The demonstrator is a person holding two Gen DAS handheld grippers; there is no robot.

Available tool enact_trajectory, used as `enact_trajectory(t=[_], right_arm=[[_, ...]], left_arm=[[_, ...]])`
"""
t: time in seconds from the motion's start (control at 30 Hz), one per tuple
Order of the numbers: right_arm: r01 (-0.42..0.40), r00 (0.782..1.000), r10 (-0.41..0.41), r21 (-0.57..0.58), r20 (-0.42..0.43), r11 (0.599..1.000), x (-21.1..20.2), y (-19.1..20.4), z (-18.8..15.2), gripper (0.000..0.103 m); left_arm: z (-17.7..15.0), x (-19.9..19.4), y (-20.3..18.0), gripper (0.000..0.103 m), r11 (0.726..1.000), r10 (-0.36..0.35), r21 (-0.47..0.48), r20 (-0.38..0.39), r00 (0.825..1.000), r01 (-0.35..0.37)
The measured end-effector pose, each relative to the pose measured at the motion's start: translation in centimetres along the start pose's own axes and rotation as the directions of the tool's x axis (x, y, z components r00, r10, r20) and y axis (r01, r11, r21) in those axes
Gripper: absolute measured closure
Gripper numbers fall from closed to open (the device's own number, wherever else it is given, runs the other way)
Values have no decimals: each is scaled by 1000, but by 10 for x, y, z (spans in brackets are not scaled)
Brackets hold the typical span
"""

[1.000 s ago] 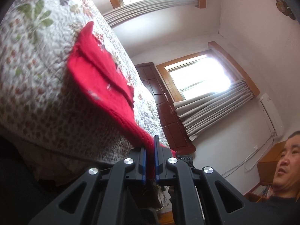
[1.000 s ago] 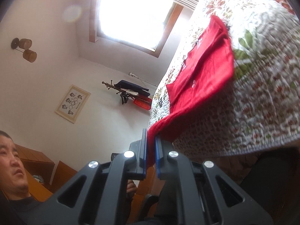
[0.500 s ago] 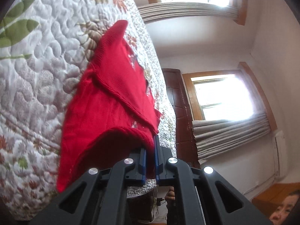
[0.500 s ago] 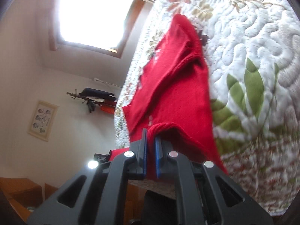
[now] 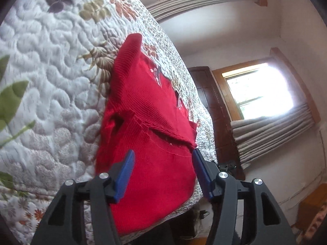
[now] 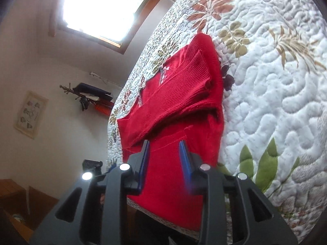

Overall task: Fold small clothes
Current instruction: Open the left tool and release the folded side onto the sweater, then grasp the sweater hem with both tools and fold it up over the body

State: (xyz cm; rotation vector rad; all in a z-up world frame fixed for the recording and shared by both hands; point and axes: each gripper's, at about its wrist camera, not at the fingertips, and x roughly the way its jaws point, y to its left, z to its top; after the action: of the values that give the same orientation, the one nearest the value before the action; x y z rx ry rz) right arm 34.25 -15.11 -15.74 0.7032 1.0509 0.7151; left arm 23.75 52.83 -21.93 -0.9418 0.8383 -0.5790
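Note:
A small red knit sweater (image 5: 155,122) lies on a white quilted bedspread (image 5: 51,65) with a leaf pattern. Its lower half is folded up over the body and its sleeves are folded in. In the right wrist view the same sweater (image 6: 179,106) reaches the bed's near edge. My left gripper (image 5: 163,155) hangs open just over the folded hem, blue pads apart, holding nothing. My right gripper (image 6: 164,145) is open too, above the other end of the hem. The folded-under layers are hidden.
The bedspread (image 6: 276,81) spreads wide on both sides of the sweater. Curtained windows (image 5: 265,94) and a dark wooden cabinet (image 5: 216,110) stand beyond the bed. A coat rack (image 6: 90,98) and a framed picture (image 6: 30,114) are on the far wall.
Both grippers carried the sweater's hem up over the body, then opened and let it go. The hem now lies flat on the sweater.

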Motion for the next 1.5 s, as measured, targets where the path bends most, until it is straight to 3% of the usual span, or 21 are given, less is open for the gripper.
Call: enact_trajectory(t=[0.13,0.33,0.6,0.67,0.73,0.87,1.0,1.07,1.13,1.17,1.2,1.3,1.5], right_arm=[[100,994,-105,-118,-31,988,16,6,2,68],[161,982,-176,-192,-63,968,42,6,-3,68],[163,978,-188,-232,-88,959,48,7,-5,66],[166,977,-194,-247,-92,955,49,8,-4,66],[162,976,-193,-259,-97,952,50,8,-3,65],[182,971,-219,-300,-95,937,52,9,-2,64],[196,966,-240,-336,-95,921,53,11,-1,64],[204,962,-254,-357,-99,912,57,13,-1,64],[212,959,-265,-374,-98,903,60,16,-1,64],[209,960,-262,-375,-96,903,60,16,-1,64],[205,960,-261,-378,-101,903,61,16,-1,65],[217,954,-281,-411,-102,885,64,18,-4,99],[166,981,-192,-399,-25,902,32,38,-8,100]], left_arm=[[7,11,-12,43,979,138,158,-44,989,-129],[16,39,-15,43,943,233,269,-107,967,-197],[25,60,-13,45,924,260,326,-157,953,-199],[26,64,-17,58,917,261,351,-171,950,-189],[28,67,-16,63,913,267,362,-183,946,-188],[29,71,-11,63,907,289,371,-202,936,-201],[27,73,-11,53,907,272,382,-211,939,-177],[27,76,-11,53,904,278,386,-211,937,-181],[28,75,-10,62,906,274,383,-198,941,-183],[28,75,-9,81,908,270,380,-203,941,-178],[27,75,-8,93,908,270,381,-206,940,-177],[23,72,-9,96,906,262,387,-188,947,-174],[15,44,-41,97,898,186,421,-104,977,-126]])
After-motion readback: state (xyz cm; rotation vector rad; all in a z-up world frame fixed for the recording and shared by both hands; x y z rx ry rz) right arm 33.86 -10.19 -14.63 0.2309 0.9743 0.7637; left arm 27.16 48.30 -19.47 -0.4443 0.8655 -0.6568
